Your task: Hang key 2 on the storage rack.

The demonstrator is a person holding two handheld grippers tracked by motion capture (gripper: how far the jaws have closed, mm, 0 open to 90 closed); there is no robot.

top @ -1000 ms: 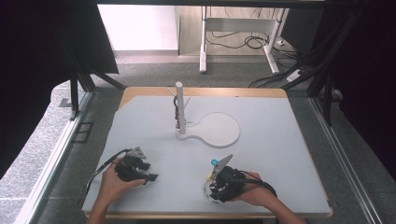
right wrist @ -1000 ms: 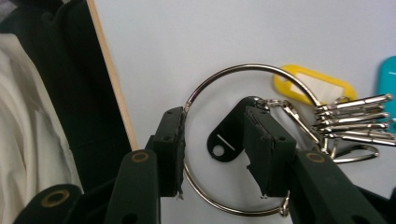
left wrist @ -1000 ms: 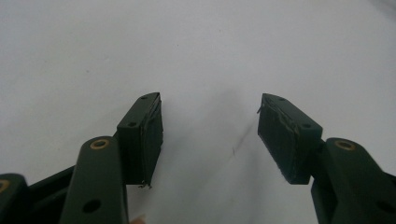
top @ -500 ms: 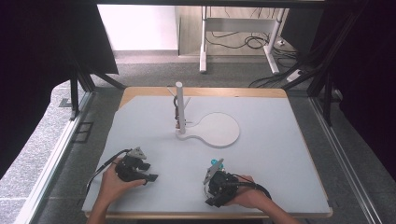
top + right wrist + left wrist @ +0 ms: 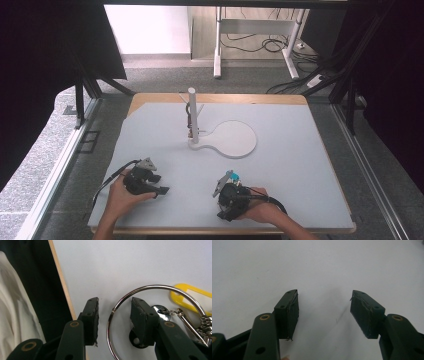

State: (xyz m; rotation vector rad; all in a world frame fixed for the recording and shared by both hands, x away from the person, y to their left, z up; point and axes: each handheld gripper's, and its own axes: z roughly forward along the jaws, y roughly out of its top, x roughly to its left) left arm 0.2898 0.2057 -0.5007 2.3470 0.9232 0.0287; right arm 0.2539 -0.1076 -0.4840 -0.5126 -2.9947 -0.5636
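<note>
A large metal key ring (image 5: 150, 286) lies flat on the white table top, with a yellow key tag (image 5: 186, 293) and a short chain with keys (image 5: 175, 312) strung on it. My right gripper (image 5: 115, 301) points down over the ring's left rim. The wire passes through the gap between the jaws and touches neither pad, so the gripper is open. In the high view the right gripper (image 5: 227, 202) is close to the table's near edge. My left gripper (image 5: 325, 293) is open over bare table, and the high view shows the left gripper (image 5: 150, 184) at the near left.
A white stand with an upright post (image 5: 192, 112) and a round flat base (image 5: 235, 140) sits in the middle of the table toward the far side. The table's wooden edge (image 5: 65, 290) runs just left of the right gripper, with a person's white clothing beyond it.
The right gripper has shifted slightly toward the near edge and a little left. The left gripper has stayed put.
</note>
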